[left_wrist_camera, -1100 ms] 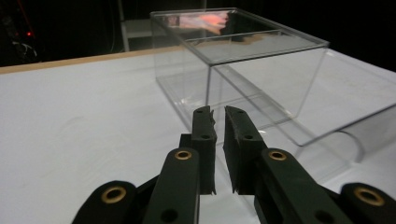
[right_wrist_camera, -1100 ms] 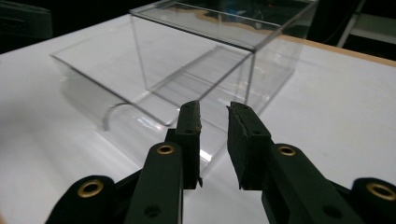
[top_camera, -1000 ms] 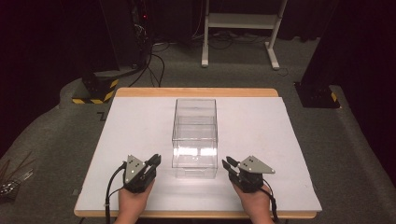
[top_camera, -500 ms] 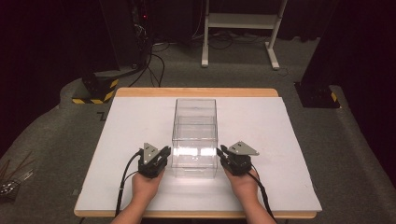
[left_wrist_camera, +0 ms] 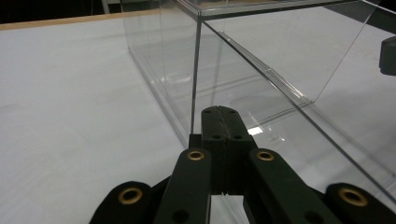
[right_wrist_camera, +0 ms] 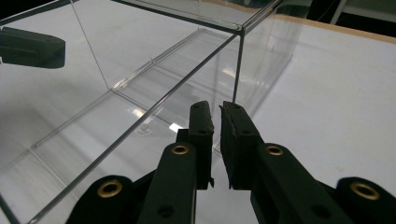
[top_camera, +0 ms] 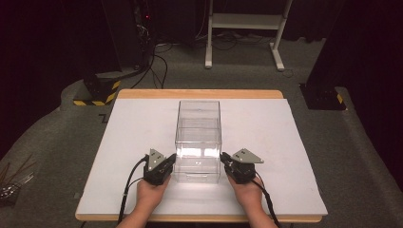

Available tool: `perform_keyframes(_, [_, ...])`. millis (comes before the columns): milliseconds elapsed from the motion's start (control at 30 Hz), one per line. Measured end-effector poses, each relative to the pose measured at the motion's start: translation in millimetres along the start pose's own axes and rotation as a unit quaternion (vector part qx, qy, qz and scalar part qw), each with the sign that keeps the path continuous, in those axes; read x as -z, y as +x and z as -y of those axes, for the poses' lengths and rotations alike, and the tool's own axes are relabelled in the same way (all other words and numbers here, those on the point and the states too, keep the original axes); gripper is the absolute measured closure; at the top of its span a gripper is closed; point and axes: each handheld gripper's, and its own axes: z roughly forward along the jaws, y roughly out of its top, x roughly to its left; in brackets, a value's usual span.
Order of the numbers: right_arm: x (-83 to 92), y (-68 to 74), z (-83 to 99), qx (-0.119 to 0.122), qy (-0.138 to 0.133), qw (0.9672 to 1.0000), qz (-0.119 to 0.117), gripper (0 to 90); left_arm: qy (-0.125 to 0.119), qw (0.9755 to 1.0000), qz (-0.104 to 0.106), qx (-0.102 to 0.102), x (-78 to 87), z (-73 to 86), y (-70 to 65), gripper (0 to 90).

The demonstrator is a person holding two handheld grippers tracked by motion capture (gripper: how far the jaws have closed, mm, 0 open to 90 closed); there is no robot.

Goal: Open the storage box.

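Note:
A clear, open-topped plastic box (top_camera: 198, 133) stands lengthwise in the middle of the white tabletop (top_camera: 138, 123). My left gripper (top_camera: 172, 160) sits at the box's near left corner and my right gripper (top_camera: 223, 157) at its near right corner, both low by the walls. In the left gripper view the jaws (left_wrist_camera: 223, 110) have just been closing and meet flat with nothing between them, beside the box's corner edge (left_wrist_camera: 195, 70). In the right gripper view the jaws (right_wrist_camera: 215, 106) have just been closing to a thin slit with nothing seen in it, just before the box's corner (right_wrist_camera: 238, 65).
The table has a wooden rim (top_camera: 199, 93). On the grey floor behind stand a white frame (top_camera: 247, 28), a black-and-yellow striped base (top_camera: 97, 92) with cables, and a black base (top_camera: 323, 97) at the right. Loose sticks (top_camera: 12, 183) lie on the floor at the left.
Both hands have moved inward and forward from beside the box to its near corners. Their jaws have drawn together.

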Motion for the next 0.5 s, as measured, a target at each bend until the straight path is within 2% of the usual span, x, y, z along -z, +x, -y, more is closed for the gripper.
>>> perform_keyframes(133, [2.9,3.9,3.1,-0.002,-0.004,1.0000,-0.001,83.6,0.005,1.0000,0.002,0.003,3.2,0.9,-1.6,89.9])
perform_keyframes(500, [15.1,8.6,6.5,0.008,0.010,0.9999,-0.009,83.6,0.024,0.9996,0.008,-0.013,17.8,4.2,-11.4,89.9])
